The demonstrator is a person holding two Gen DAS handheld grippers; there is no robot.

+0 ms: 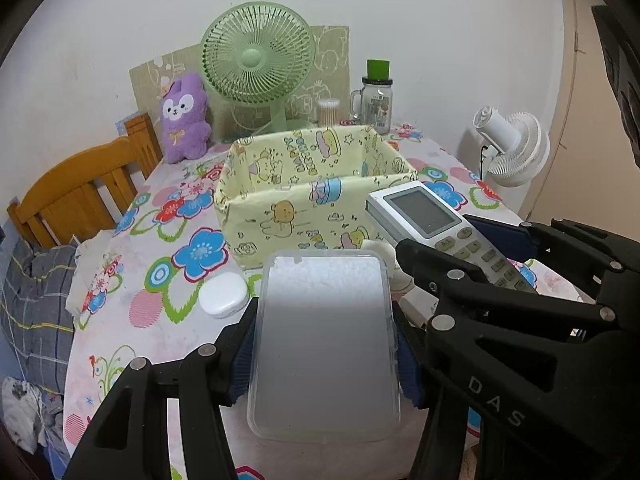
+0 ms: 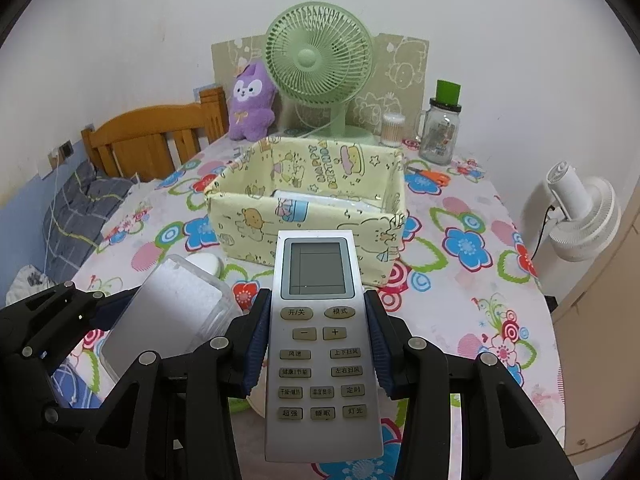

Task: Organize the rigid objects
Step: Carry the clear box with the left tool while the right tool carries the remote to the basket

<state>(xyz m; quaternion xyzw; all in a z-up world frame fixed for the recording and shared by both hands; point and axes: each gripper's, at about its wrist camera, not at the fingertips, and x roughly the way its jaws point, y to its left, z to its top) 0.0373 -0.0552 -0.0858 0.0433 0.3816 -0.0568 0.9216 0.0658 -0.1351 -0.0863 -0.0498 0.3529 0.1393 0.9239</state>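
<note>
A round table under a white cloth printed with bright blue, red and green flowers [image 2: 460, 280] carries everything. A pale green desk fan [image 2: 320, 60] stands at the table's far edge against the wall, with a purple plush rabbit [image 2: 252, 100] to its left near the far-left edge and a clear glass jar with a green lid [image 2: 440, 128] to its right; a small tub of cotton swabs [image 2: 393, 130] sits between fan and jar.

In the middle of the table, nearer the far edge, sits a pale yellow fabric storage box printed with cartoon animals [image 2: 312, 204], open at the top; something white lies inside it, but what it is cannot be told. An orange-handled tool [image 2: 434, 176] lies just right of the box.

The left gripper [image 1: 324, 344] is clamped on a clear, frosted rectangular plastic case [image 1: 326, 340], its blue pads pressing the case's long sides; the case is held above the near part of the table, short of the box. The right gripper [image 2: 320, 344] is clamped on a silver-grey air-conditioner remote with a screen and beige buttons [image 2: 320, 340], held just in front of the box's near wall, screen end forward.

A small white oval case [image 1: 223, 294] rests on the cloth between the box and the table's near-left edge.
</note>
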